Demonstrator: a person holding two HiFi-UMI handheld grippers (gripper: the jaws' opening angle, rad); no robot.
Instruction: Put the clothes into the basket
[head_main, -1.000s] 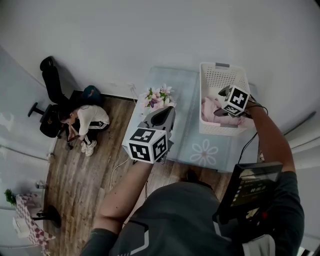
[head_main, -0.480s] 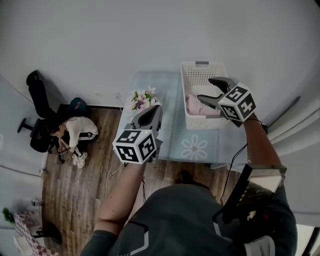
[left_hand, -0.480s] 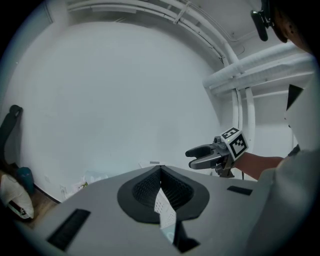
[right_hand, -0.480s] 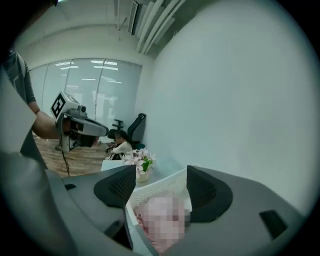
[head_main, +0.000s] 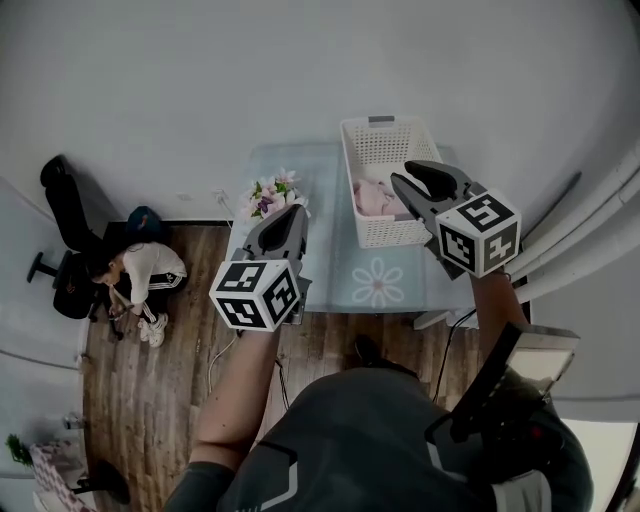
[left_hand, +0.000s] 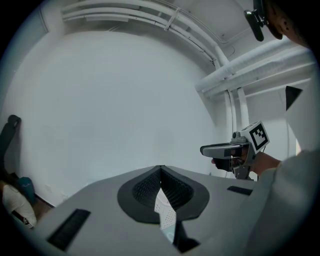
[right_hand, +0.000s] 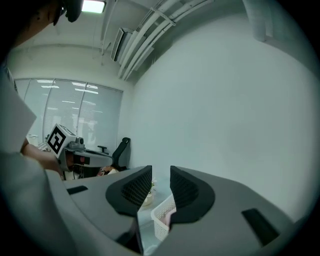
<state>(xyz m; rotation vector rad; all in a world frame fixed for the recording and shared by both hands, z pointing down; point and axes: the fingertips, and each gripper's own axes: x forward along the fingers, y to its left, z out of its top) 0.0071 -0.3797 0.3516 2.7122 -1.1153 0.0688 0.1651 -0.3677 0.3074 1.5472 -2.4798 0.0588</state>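
A white slatted basket (head_main: 384, 150) stands on the pale glass table (head_main: 330, 270), and pink clothes (head_main: 374, 197) lie inside it. My right gripper (head_main: 404, 179) hovers high over the basket's right rim, pointing nearly level. Its jaws have just been closing; a narrow gap remains and nothing is between them (right_hand: 160, 172). Below them show the basket (right_hand: 161, 220) and a bit of pink cloth (right_hand: 169, 215). My left gripper (head_main: 292, 214) hangs above the table's left part, shut and empty (left_hand: 160, 170). The right gripper (left_hand: 235, 149) appears off to its right.
A vase of flowers (head_main: 268, 193) sits on the table's far left corner. A person (head_main: 132, 275) crouches on the wooden floor at left, beside a black office chair (head_main: 58, 225). A plain white wall runs behind the table; curtains hang at right.
My right gripper has risen out of the basket, away from the pink clothes, and its jaws have narrowed. The left gripper has lifted a little.
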